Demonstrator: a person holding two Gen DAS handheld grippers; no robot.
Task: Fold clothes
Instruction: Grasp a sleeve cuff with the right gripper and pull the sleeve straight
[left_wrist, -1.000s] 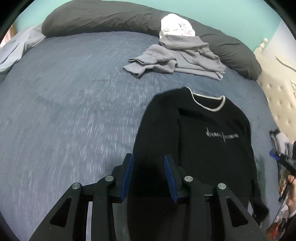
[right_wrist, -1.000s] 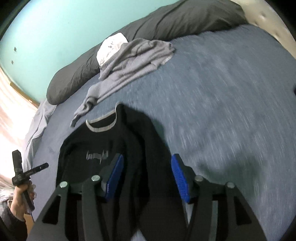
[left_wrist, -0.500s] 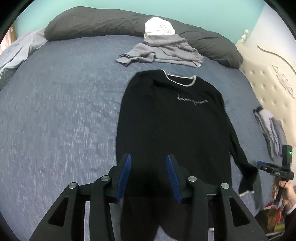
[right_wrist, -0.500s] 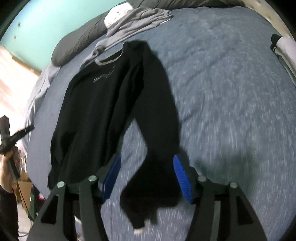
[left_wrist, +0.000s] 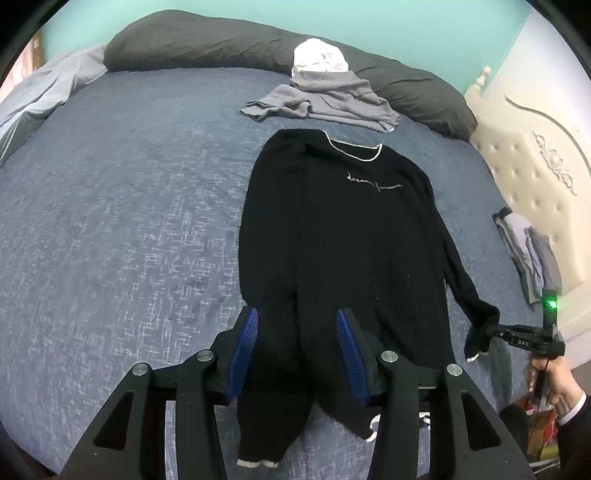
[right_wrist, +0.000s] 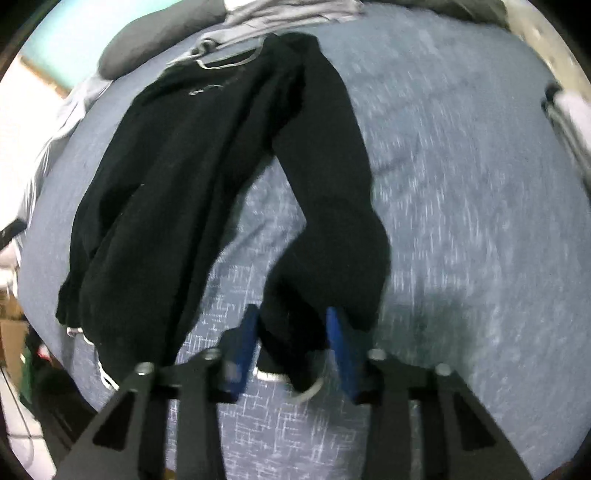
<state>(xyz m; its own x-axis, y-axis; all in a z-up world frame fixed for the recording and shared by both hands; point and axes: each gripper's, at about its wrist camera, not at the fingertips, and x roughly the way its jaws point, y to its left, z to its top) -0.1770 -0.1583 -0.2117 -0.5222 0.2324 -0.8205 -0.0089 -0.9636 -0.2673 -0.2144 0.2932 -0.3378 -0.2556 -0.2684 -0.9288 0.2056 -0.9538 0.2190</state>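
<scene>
Ahead of the left claw (left_wrist: 297, 354), parted astride a sleeve, the black sweater (left_wrist: 347, 229) read "dream"; smaller lettering illegible. The right claw (right_wrist: 291, 354) straddled the other sleeve's cuff, grip unclear.

One black sweater (left_wrist: 343, 236) at centre frame; one grey garment (left_wrist: 325, 101) upper centre; one white item (left_wrist: 319, 61) above it; one dark long pillow (left_wrist: 221, 44) along the top; two grippers.

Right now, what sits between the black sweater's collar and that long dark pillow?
A crumpled grey garment, with something white beyond it against the dark pillow, past the black sweater. The left wrist view shows it.
</scene>
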